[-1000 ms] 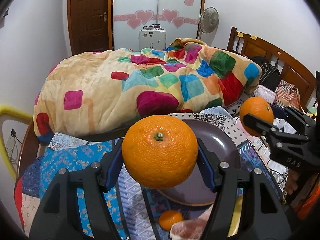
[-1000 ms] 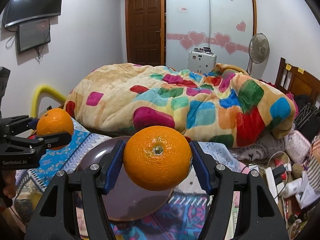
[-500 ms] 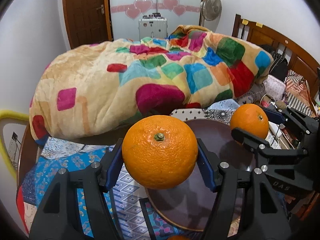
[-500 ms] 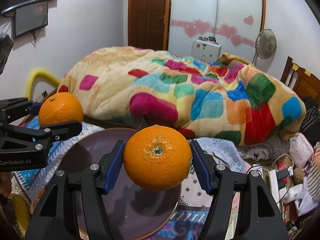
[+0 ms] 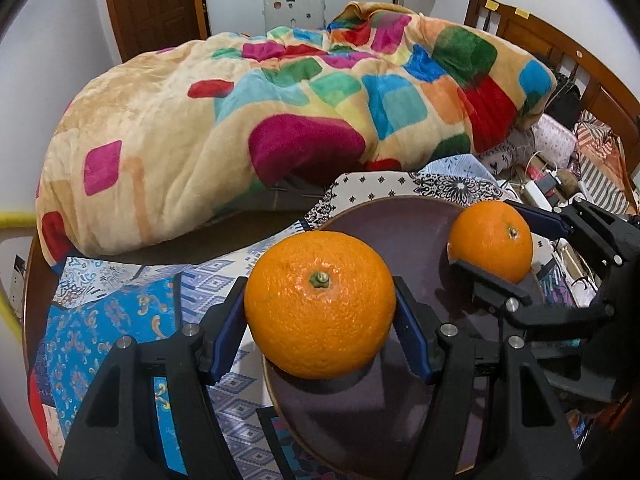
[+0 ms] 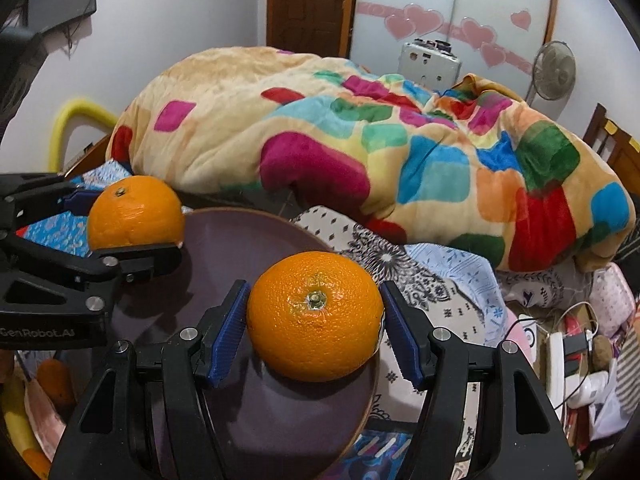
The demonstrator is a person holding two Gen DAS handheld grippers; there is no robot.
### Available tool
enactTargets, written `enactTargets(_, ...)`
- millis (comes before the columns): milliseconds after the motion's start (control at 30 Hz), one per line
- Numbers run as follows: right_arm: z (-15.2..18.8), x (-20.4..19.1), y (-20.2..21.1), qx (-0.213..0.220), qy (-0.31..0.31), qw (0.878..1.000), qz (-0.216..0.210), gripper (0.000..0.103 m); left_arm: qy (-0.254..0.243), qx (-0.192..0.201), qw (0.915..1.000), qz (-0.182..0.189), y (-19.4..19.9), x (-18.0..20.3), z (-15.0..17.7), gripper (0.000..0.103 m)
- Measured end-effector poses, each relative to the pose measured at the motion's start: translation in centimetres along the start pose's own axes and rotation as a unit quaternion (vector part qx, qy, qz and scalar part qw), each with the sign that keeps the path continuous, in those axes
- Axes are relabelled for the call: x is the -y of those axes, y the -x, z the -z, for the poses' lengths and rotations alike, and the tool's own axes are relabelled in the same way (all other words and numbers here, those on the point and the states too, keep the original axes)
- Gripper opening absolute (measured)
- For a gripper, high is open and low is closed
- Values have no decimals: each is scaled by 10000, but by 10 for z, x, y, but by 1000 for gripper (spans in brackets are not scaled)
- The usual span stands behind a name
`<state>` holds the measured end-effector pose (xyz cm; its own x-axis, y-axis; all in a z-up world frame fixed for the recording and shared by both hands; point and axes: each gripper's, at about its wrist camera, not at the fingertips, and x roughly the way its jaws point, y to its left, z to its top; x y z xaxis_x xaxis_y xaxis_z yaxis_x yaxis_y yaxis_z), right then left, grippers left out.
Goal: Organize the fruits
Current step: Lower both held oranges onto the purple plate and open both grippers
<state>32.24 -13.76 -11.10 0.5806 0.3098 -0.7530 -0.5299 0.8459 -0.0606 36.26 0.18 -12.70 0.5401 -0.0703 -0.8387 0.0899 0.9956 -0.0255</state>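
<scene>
Left tool (marked "GenRobot.AI") and right tool each grip an orange above the plate.

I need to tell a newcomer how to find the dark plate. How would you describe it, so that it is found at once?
Start at the big patchwork blanket heaped on the bed. Just in front of it, on the patterned cloths, lies the plate. It is the only round, plain, dark purple-brown thing there, and two oranges, one in the right gripper and one in the left gripper, are at it.
</scene>
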Motion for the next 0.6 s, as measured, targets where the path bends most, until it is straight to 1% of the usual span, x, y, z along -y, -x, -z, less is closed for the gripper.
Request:
enactTargets(67, 2, -2, -2, -19, 85, 10000, 20, 62, 2, -39, 10000, -24, -4, 0, 1, 67)
enactTargets(200, 2, -7, -3, -53, 222, 9997, 16, 63, -75, 39, 9999, -88, -3, 3, 0, 68)
enactTargets(267, 2, -6, -3, -57, 247, 9997, -1, 63, -103, 56, 9999, 19, -1, 4, 0, 73)
enactTargets(300, 2, -5, -3, -57, 229, 9997, -18, 63, -93, 116, 9999, 12, 2, 4, 0, 75)
enactTargets(367, 2, -5, -3, -57, 216, 9997, -24, 63, -75, 245, 9997, -21, 8, 4, -2, 83)
enactTargets(400, 3, -4, -3, -60, 208, 9998, -35, 63, -62, 333, 9994, -29, 13, 3, -2, 84)
enactTargets(433, 3, -4, -2, -79, 192, 9998, -38, 64, -52, 362, 9993, -42, 15, 2, -2, 85)
enactTargets(533, 3, -3, 2, -48, 178, 9998, -24, 71, -57, 400, 9992, -41, 25, 1, -1, 85)
enactTargets(600, 3, -4, 9, 6, 168, 9999, 10, 72, -73, 473, 9988, -99, 34, 1, 1, 85)
